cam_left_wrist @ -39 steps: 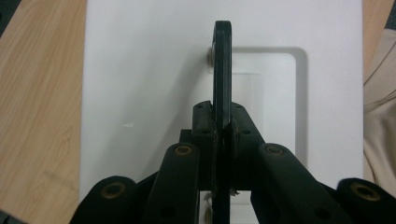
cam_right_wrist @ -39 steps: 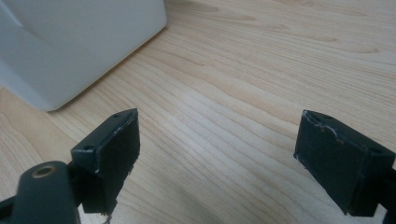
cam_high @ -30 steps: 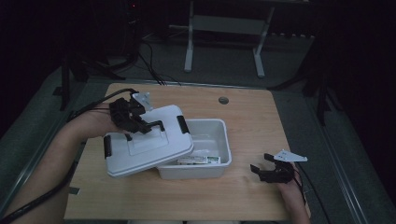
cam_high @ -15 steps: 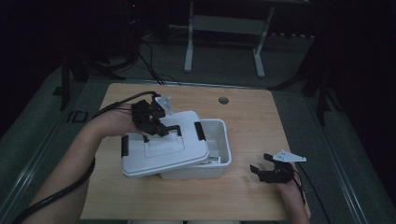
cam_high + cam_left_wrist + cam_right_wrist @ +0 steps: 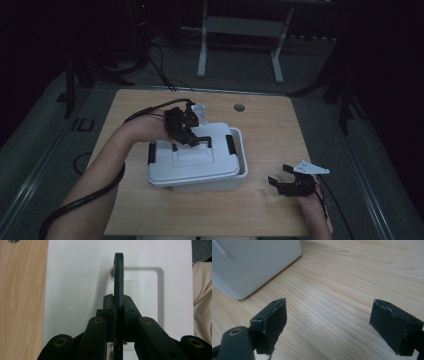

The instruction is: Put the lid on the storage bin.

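Note:
A white lid (image 5: 192, 160) with black side latches lies almost squarely over a white plastic box (image 5: 242, 167), whose right rim still peeks out. My left gripper (image 5: 192, 140) is shut on the lid's black handle (image 5: 202, 141). In the left gripper view the jaws (image 5: 118, 306) clamp the thin upright handle (image 5: 118, 272) above the lid's white top (image 5: 75, 290). My right gripper (image 5: 279, 174) rests open near the table's front right, apart from the box. In the right gripper view its jaws (image 5: 329, 315) stand wide over bare wood, with the box's corner (image 5: 249, 262) at upper left.
The wooden table (image 5: 270, 130) has a round grommet hole (image 5: 239, 107) near its far edge. A cable (image 5: 80, 205) trails from the left forearm off the front left. A metal stand (image 5: 240, 25) and cables sit on the dark floor beyond.
My left gripper has carried the lid to the right, from leaning at the box's left side to lying over the box. The right gripper has stayed where it was.

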